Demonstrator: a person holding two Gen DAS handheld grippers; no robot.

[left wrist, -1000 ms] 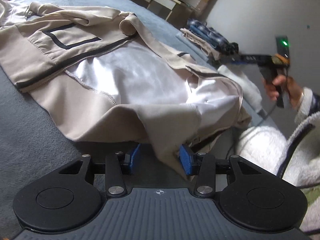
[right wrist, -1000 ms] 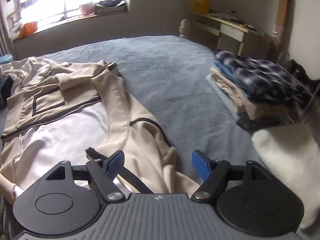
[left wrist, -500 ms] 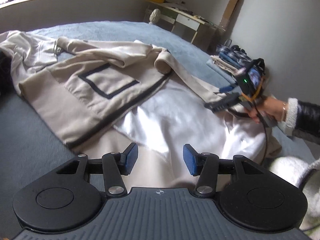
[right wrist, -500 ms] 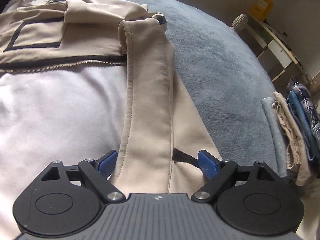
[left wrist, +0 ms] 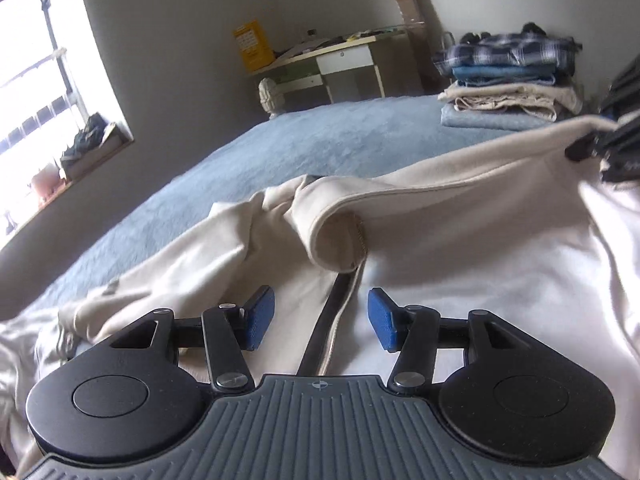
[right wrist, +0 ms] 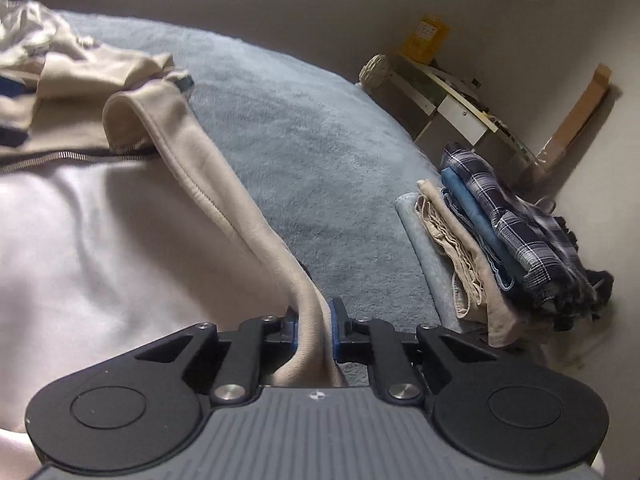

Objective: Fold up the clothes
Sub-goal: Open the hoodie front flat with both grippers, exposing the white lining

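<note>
**Right gripper clamps the jacket's front edge; left gripper hangs open above the zip**

A grey-blue bed (right wrist: 320, 168) fills most of both views, and a beige jacket (left wrist: 460, 232) lies spread across it, opened out so its pale lining faces up. The jacket's collar end curls into a roll near the middle of the left wrist view, with a dark zip strip (left wrist: 324, 328) running down from it toward the camera.

At the bed's far edge sits a stack of folded clothes (right wrist: 500, 240) — a plaid shirt on top, blue denim under it, beige and light blue pieces below. Beyond it a desk (left wrist: 344, 64) stands against the wall.

The right gripper (right wrist: 314, 330) has just been closing, and its blue pads now press on the jacket's beige front edge, which rises taut from the bed into the jaws.

The left gripper (left wrist: 320, 320) hangs over the lining with its pads apart — the zip strip lies below the gap, nothing pinched
</note>
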